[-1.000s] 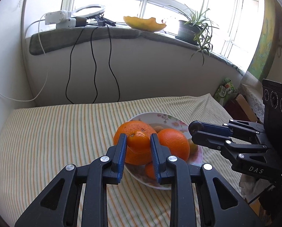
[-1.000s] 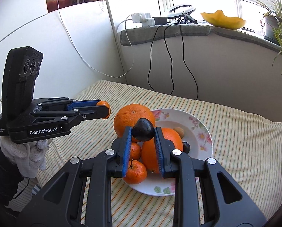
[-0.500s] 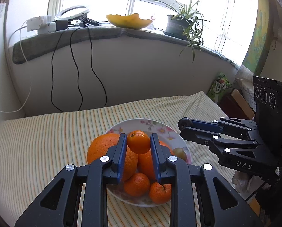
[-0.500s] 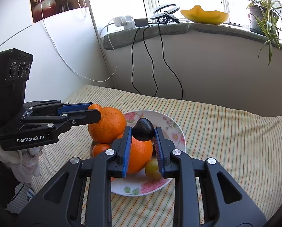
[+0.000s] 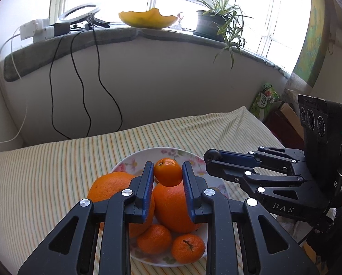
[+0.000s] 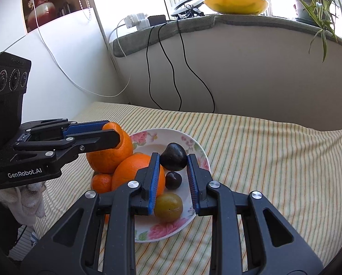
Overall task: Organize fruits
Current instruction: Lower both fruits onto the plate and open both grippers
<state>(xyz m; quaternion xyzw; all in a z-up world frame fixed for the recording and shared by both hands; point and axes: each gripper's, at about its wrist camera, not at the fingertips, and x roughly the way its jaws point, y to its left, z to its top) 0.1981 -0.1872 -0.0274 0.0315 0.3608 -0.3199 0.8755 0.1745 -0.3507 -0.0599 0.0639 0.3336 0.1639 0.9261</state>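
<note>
Left gripper clamped on a small tangerine, held in the air above a flowered plate on a striped cloth. Right gripper pinching a dark plum between blue pads, likewise raised over the same plate. Seen from the left wrist camera: a large orange on the plate's left side, a second orange directly under the held tangerine, two more tangerines at the near rim, side by side. Seen from the right wrist camera: a second small plum lying on the plate beneath the held one, a yellow-green fruit nearer, possibly another plum, hard to tell with its left edge hidden behind a pad. On the windowsill behind, a yellow dish, a potted plant, a ring light and a power strip, with black cables hanging down the wall.
</note>
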